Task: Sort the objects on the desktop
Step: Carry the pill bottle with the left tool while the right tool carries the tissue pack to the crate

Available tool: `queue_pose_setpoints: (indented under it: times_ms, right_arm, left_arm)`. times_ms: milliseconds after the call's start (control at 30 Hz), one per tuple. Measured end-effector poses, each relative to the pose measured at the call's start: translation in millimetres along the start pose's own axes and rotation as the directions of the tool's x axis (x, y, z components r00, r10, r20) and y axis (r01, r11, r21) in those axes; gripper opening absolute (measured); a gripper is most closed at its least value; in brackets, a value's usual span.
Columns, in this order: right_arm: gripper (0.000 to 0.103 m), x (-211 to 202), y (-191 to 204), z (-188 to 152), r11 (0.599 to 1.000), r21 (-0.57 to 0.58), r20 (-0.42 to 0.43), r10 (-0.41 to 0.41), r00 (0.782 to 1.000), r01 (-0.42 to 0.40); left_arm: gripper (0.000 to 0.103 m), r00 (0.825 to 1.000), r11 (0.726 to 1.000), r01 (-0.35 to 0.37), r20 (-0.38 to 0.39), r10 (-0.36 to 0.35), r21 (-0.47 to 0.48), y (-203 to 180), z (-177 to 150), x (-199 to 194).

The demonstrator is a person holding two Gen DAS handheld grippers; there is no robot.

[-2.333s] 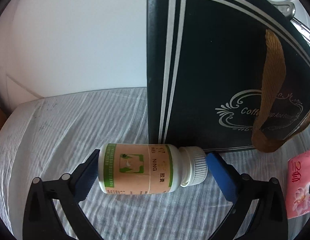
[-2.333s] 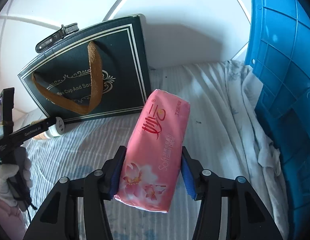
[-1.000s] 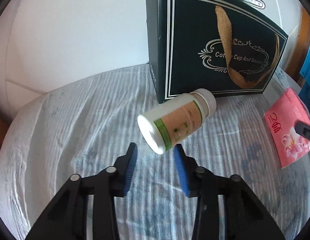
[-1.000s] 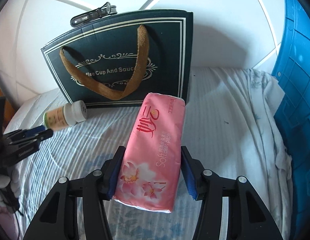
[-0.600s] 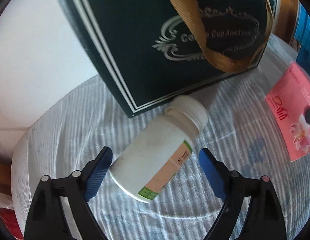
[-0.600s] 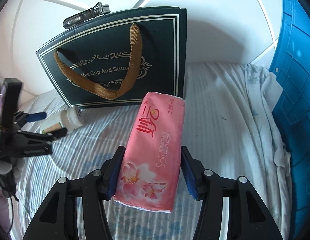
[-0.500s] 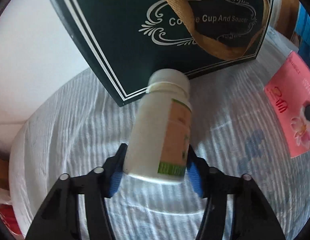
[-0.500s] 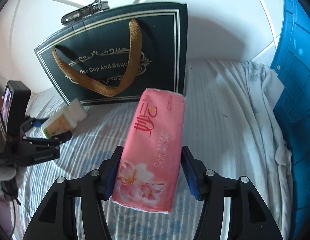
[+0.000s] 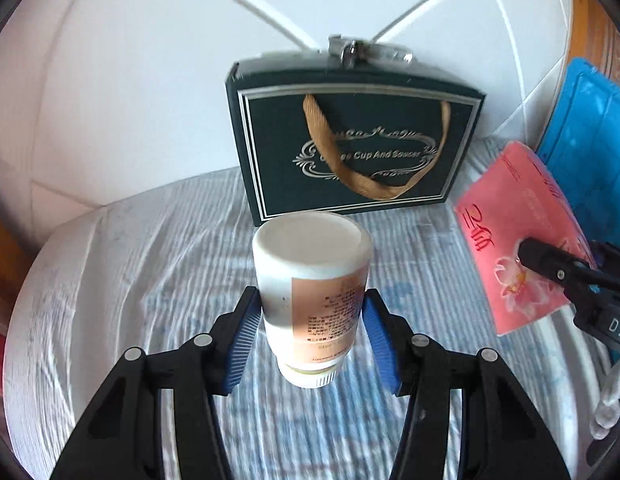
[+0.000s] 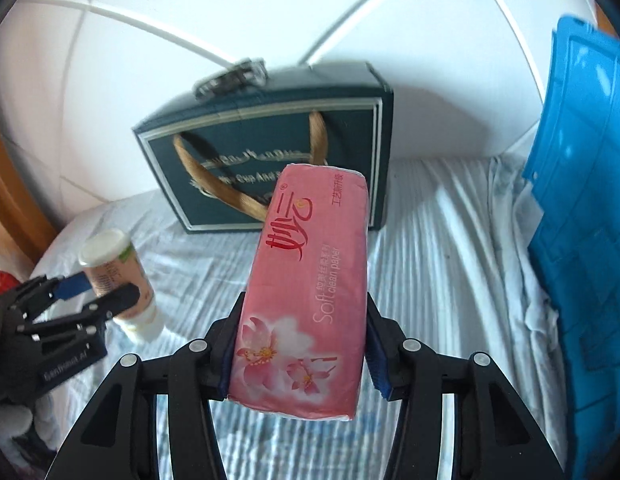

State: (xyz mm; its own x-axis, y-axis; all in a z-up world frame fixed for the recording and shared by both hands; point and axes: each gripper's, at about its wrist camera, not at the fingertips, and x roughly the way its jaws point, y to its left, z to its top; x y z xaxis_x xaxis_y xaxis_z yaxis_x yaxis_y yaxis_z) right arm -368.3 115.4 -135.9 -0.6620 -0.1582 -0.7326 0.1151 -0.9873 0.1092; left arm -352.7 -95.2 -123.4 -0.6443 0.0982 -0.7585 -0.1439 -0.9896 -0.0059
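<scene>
My left gripper is shut on a white pill bottle with a tan label, held upside down above the striped cloth, its flat base toward the camera and its cap pointing down. The bottle also shows in the right wrist view, held by the left gripper. My right gripper is shut on a pink tissue pack, held above the cloth. The pack also shows at the right of the left wrist view. A dark green gift bag with brown handles stands behind both.
A white-blue striped cloth covers the surface. A metal clip sits on the bag's top. A blue plastic crate stands at the right. White tiled wall lies behind. A red object shows at the far left edge.
The left gripper closed on the bottle, lifted it and turned it upside down, pulling back from the bag. The right gripper kept hold of the tissue pack and raised it a little.
</scene>
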Motion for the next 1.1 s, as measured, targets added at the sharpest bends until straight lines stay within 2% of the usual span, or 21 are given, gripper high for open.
queue_pose_setpoints:
  times_ms: [167, 300, 467, 633, 833, 1100]
  right_arm:
    - [0.05, -59, 20, -1, 0.999, -0.043, 0.054, 0.027, 0.998, -0.025]
    - [0.05, -116, 31, -3, 0.998, -0.065, 0.117, 0.036, 0.993, -0.028]
    - [0.05, -194, 34, -9, 0.997, -0.08, 0.218, 0.019, 0.976, -0.002]
    - [0.05, -264, 21, -19, 0.994, -0.08, 0.298, -0.042, 0.954, 0.069]
    - [0.05, -338, -30, -21, 0.987, -0.03, 0.355, -0.138, 0.925, 0.159]
    - [0.05, -427, -145, -18, 0.974, 0.033, 0.411, -0.217, 0.886, 0.223]
  left_arm:
    - [0.052, 0.996, 1.0, 0.004, 0.084, -0.003, -0.017, -8, 0, -72]
    - [0.052, 0.986, 1.0, 0.003, 0.164, 0.0, -0.016, -25, 2, -118]
    - [0.052, 0.964, 1.0, 0.018, 0.264, -0.019, 0.004, -50, -4, -190]
    - [0.052, 0.937, 0.996, 0.07, 0.339, -0.083, 0.052, -94, -7, -242]
    - [0.052, 0.905, 0.982, 0.138, 0.386, -0.177, 0.126, -170, 0, -278]
    - [0.052, 0.862, 0.965, 0.185, 0.441, -0.25, 0.185, -308, 27, -314]
